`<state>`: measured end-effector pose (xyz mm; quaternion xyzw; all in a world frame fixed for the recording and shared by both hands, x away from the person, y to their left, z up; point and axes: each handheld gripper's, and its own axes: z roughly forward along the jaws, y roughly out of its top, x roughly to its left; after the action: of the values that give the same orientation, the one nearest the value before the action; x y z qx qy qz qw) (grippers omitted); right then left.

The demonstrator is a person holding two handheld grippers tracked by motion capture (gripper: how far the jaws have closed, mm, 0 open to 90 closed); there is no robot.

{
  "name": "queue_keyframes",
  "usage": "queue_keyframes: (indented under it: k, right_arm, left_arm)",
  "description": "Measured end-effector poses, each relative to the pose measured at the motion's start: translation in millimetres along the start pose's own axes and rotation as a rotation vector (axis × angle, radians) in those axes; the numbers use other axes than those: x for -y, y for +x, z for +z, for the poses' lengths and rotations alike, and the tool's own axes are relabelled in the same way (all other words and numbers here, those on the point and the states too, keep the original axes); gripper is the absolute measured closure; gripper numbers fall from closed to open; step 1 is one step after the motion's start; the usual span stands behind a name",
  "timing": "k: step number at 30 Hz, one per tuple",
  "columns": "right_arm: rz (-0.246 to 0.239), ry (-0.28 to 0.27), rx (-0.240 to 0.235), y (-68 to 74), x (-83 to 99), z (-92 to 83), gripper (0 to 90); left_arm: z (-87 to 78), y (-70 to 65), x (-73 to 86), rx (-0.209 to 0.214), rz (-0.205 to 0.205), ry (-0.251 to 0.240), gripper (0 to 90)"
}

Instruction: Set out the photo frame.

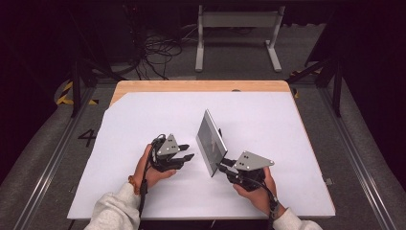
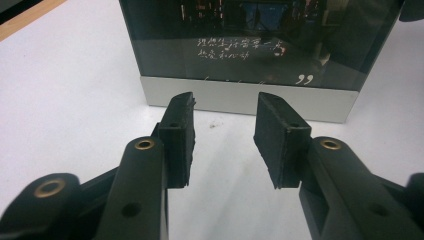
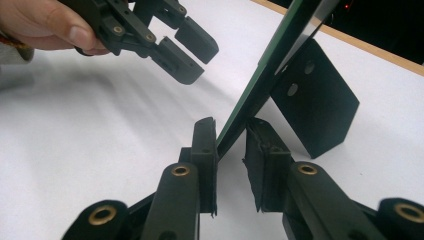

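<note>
The picture frame (image 2: pixel 250 50) has a glossy dark glass face that mirrors the room, above a matt silver band that looks like brushed metal. Its rear stand (image 3: pixel 315 105) is matt black board or plastic with small round holes. The desk (image 1: pixel 158 86) shows pale smooth wood at its far edge, under a matt white paper-like sheet (image 1: pixel 143 120). The left gripper (image 2: pixel 225 135) has dull black rubbery pads, rough at the edges, on smooth black plastic arms with brass-coloured rivets. The right gripper (image 3: pixel 231 150) looks the same, topped by a matt grey metal plate (image 1: pixel 251 161).
</note>
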<state>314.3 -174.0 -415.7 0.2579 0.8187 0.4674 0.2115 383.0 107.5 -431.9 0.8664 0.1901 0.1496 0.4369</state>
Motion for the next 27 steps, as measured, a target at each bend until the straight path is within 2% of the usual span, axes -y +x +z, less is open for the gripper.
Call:
queue_keyframes:
  k: [11,16,23,27]
  right_arm:
    - [0.008,0.008,0.031,-7.0,2.0,-4.1,77.1]
    - [0.009,0.016,0.040,-6.8,3.1,-2.6,74.7]
    - [0.061,-0.009,0.025,-11.7,3.7,3.6,67.6]
    - [0.106,-0.060,0.010,-17.0,3.4,6.9,67.3]
  left_arm:
    - [-3.9,-0.8,0.3,-0.012,-0.010,0.000,52.3]
    - [-3.6,-2.6,0.2,-0.013,-0.002,0.012,49.5]
    - [-2.1,-4.2,-0.5,-0.010,-0.002,0.013,46.7]
    - [-1.3,-3.8,-0.6,-0.011,-0.006,0.021,45.3]
